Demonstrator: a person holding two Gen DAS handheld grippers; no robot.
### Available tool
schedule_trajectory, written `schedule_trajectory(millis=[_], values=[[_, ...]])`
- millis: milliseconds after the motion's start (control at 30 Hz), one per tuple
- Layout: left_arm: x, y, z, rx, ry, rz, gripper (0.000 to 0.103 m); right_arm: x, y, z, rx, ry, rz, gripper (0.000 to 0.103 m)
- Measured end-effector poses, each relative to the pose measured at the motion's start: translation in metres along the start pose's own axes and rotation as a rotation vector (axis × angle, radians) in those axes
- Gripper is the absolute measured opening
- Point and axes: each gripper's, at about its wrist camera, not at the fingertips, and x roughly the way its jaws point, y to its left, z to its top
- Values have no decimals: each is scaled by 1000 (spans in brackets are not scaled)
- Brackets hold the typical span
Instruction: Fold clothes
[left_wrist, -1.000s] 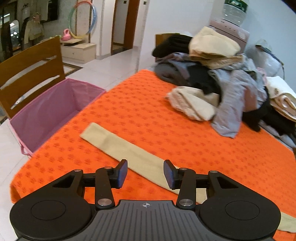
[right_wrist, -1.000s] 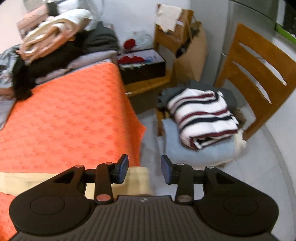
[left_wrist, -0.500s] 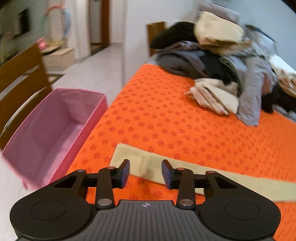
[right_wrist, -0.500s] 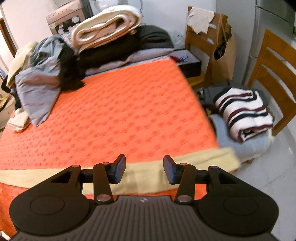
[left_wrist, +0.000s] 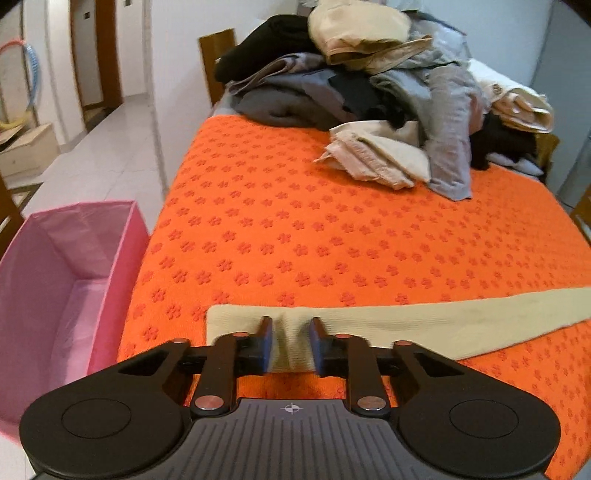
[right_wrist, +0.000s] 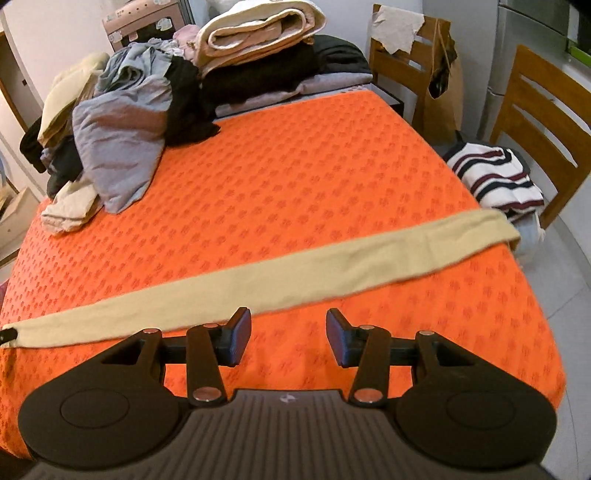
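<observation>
Left gripper (left_wrist: 291, 345) is pinched onto the scarf (left_wrist: 406, 325) near its left end; cloth bunches into a ridge between the pads, so the grip has fabric. Right gripper (right_wrist: 289, 341) has its fingers partly apart and nothing between them, hanging over bare orange cover (right_wrist: 314, 177) just in front of the scarf's (right_wrist: 295, 273) middle stretch. The scarf is a long beige knit strip laid flat across the near part of the bed, its right end reaching the bed's right edge. Judging by the look: light, soft, no stiffness at all, ribbed knit so not slippery, will sag and stretch if lifted by one point. Best holds are the two short ends, taking the full width where possible so it doesn't twist; the right hand likely needs the far right end or the midpoint for a fold in half. Unfolded laundry pile (left_wrist: 388, 85) sits at the back, pink bin (left_wrist: 66, 288) beside the bed on the left.
</observation>
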Motion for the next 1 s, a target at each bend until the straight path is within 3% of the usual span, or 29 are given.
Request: schedule_trajectory(millis=[167,400,1000], values=[[-15,6,2,24,-69,-48,7,-10,15,-17,14,-1,-18,51],[-30,20,13,0,-99,-77,7,-13,29,-27,11,2,-20,51],[-30,38,11,-21,-89,-9,7,-18,38,-35,16,-9,-20,51]])
